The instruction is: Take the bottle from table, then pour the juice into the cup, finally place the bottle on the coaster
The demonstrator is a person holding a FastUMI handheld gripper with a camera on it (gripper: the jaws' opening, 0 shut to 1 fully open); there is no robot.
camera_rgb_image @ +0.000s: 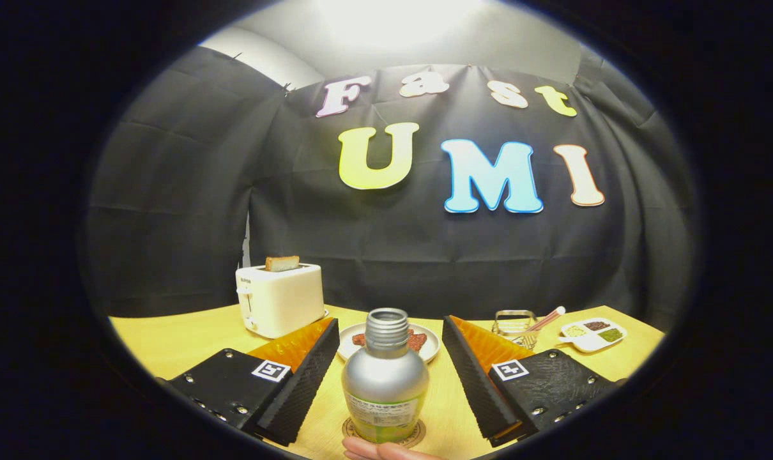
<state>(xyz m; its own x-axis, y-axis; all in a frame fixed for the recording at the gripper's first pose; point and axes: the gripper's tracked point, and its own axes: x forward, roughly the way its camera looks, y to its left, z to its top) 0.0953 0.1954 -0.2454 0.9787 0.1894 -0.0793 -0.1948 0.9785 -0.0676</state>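
Observation:
A silver metal bottle (385, 377) with an open threaded neck and a green label stands upright on a round coaster (414, 436) on the yellow table (182, 338). It sits between my two fingers, and neither finger touches it. My gripper (386, 348) is open, with wide gaps on both sides of the bottle. A person's fingertips (380, 450) lie at the bottle's base, close to me.
Beyond the bottle lies a plate (428, 349) with dark red food. A white toaster (280, 299) with a slice of toast stands at the back left. At the back right are a small metal rack (513, 321), a fork, chopsticks and a divided white dish (592, 334).

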